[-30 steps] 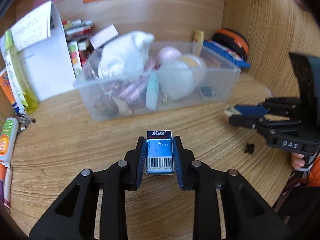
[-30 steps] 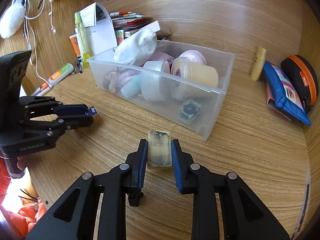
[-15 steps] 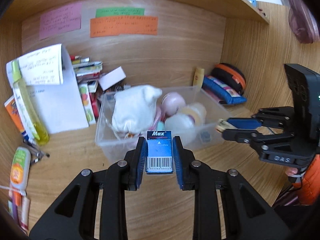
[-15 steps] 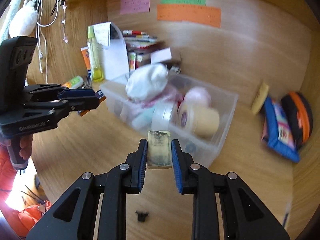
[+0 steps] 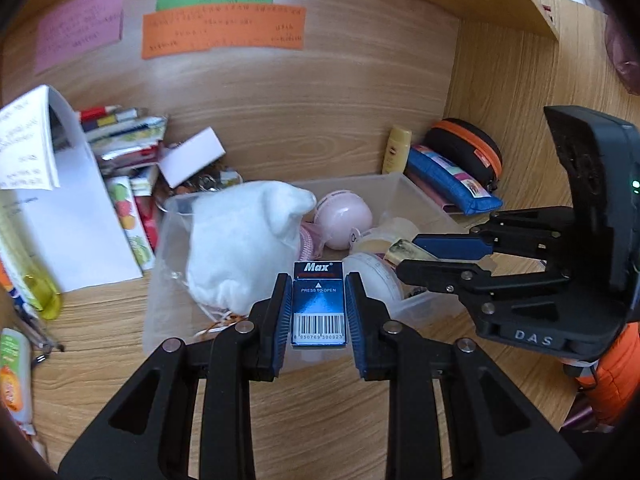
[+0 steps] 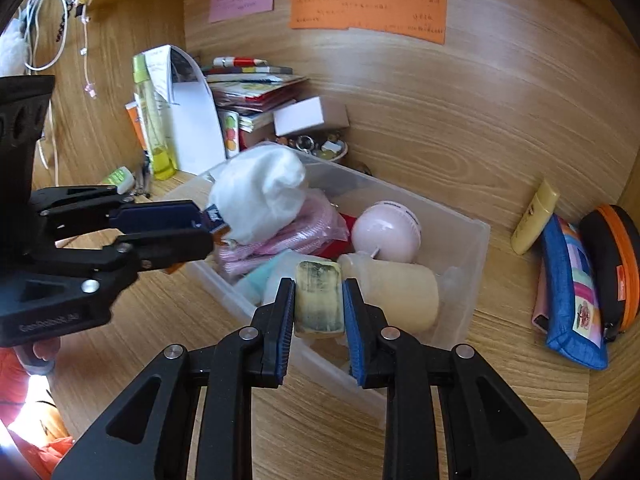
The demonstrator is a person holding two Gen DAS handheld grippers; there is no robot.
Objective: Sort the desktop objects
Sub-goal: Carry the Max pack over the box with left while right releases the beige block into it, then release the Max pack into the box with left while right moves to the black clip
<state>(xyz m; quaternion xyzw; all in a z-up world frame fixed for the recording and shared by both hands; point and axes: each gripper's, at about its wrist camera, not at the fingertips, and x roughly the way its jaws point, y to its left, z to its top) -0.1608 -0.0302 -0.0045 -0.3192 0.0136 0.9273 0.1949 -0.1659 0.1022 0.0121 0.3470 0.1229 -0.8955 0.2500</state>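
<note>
Bin (image 6: 476,240) holds white cloth (image 6: 260,192), pink ball (image 6: 386,232); left jaws grip staple box (image 5: 319,304), right jaws eraser (image 6: 319,300).

A bin (image 5: 416,308) stands on the desk (image 5: 328,412), out from the back wall (image 5: 320,112). In it a cloth bundle (image 5: 244,244) fills the left end, a ball (image 5: 343,219) lies behind the middle, and a bottle (image 6: 394,292) lies on its side toward the right. The left gripper (image 5: 318,308) holds a staple box (image 5: 318,306) above the bin's near wall; the right gripper (image 6: 319,300) holds a block (image 6: 319,300) over the bin's right part. Left of the bin a folded sheet (image 5: 68,216) stands with a stack of packets (image 5: 128,140) behind it. Right of the bin a tube (image 6: 536,216), a pouch (image 6: 572,292) and a case (image 6: 612,268) lie side by side against the corner. Three notes (image 5: 224,32) hang on the wall.
</note>
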